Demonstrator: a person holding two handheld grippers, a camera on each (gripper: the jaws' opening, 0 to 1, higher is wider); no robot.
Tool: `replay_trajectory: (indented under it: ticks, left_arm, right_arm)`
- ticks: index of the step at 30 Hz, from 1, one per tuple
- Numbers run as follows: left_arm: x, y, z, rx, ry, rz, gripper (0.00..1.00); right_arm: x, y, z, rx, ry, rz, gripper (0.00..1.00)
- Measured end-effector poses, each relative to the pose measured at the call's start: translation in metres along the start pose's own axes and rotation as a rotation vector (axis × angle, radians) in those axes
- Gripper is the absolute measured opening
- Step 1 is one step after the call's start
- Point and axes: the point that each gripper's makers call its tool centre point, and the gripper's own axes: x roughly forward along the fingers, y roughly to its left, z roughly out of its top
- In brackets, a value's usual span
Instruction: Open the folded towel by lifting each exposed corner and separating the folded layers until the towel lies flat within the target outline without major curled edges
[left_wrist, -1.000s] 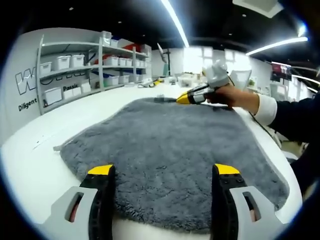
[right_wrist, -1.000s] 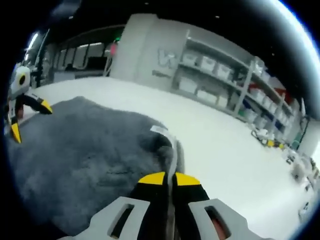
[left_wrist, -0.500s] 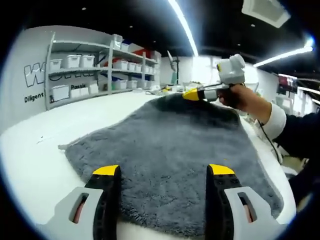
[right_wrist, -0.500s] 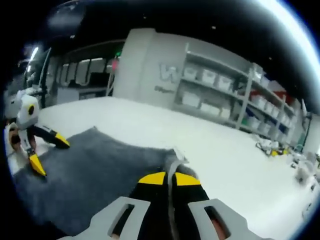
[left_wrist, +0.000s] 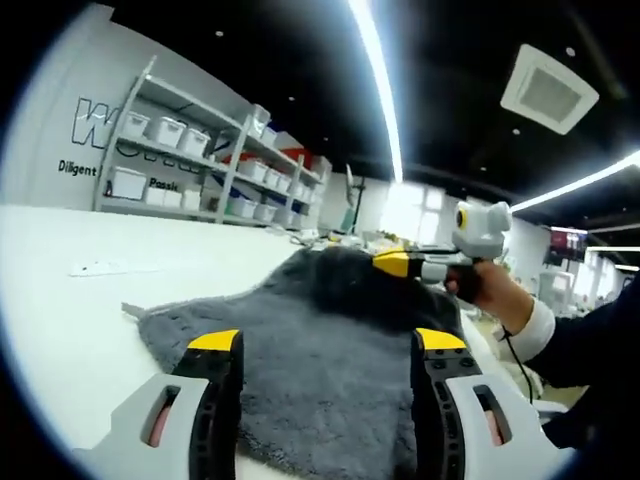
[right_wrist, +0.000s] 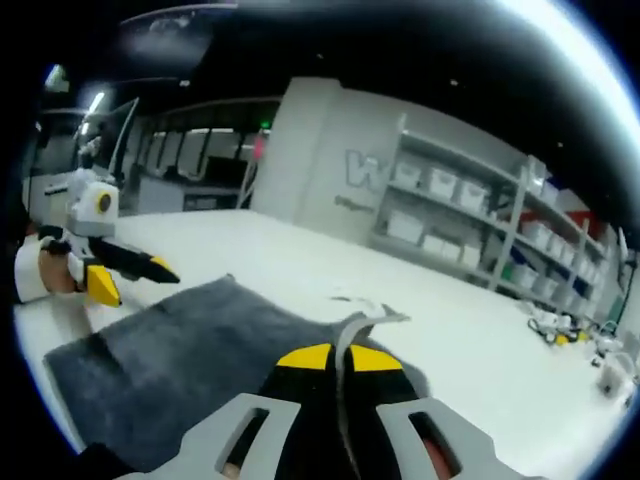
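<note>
A white worktop runs from the left, with shelving of white bins against the far wall. On it lies a grey towel, one corner pointing left along the surface. In the left gripper view the left tool hangs over the near edge of the towel, its yellow-tipped jaws wide apart and holding nothing. Further right, a hand holds the right tool, which pinches the far edge of the towel and lifts it into a dark hump above the worktop. In the right gripper view the left tool appears at the left, jaws spread, over the opposite edge of the towel; to the right of it the right tool has its jaws closed on a raised fold, a small tag sticking up just beyond. The towel stretches lengthwise between the two tools, so the right one, already gripping, seems best placed to carry the lifted layer away from the left one.
</note>
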Motion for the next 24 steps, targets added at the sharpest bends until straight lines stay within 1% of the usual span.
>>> replay_trajectory:
  ticks: [3,5,6,7,8,11,12,14,15,18,20,22,24]
  left_arm:
    - [0.0,-0.001,0.002,-0.017,-0.01,-0.007,0.65]
    - [0.0,0.0,0.004,-0.028,-0.012,-0.009,0.64]
    - [-0.001,0.0,0.004,-0.045,-0.014,-0.01,0.63]
    - [-0.001,0.0,0.007,-0.063,-0.03,-0.012,0.63]
    - [-0.002,0.0,0.007,-0.067,-0.031,-0.011,0.62]
    - [-0.003,-0.001,0.008,-0.061,-0.031,-0.009,0.6]
    - [-0.003,0.0,0.008,-0.058,-0.03,-0.006,0.6]
    - [-0.002,0.009,0.011,-0.07,-0.031,-0.008,0.59]
    - [-0.002,0.008,0.011,-0.077,-0.032,-0.01,0.59]
    - [-0.002,0.006,0.013,-0.104,-0.044,-0.033,0.6]
    - [0.0,0.006,0.013,-0.121,-0.046,-0.036,0.62]
    - [0.001,0.006,0.012,-0.121,-0.043,-0.037,0.62]
    - [0.002,0.011,0.012,-0.129,-0.034,-0.039,0.62]
  right_arm:
    - [-0.001,0.014,0.004,0.001,-0.021,0.023,0.0]
    - [-0.002,0.029,0.006,-0.013,-0.039,0.046,0.0]
    - [-0.002,0.031,0.007,-0.019,-0.041,0.048,0.0]
    - [-0.002,0.035,0.007,-0.032,-0.047,0.049,0.0]
    - [-0.002,0.043,0.008,-0.072,-0.053,0.052,0.0]
    - [0.001,0.059,0.008,-0.135,-0.055,0.066,0.0]
    - [0.001,0.063,0.008,-0.144,-0.057,0.069,0.0]
    - [0.002,0.072,0.009,-0.156,-0.059,0.077,0.0]
    - [0.002,0.076,0.009,-0.162,-0.066,0.082,0.0]
    - [0.004,0.087,0.01,-0.182,-0.074,0.086,0.0]
    - [0.005,0.092,0.01,-0.185,-0.073,0.092,0.0]
    - [0.007,0.097,0.009,-0.194,-0.07,0.095,0.0]
    - [0.008,0.101,0.01,-0.216,-0.071,0.091,0.0]
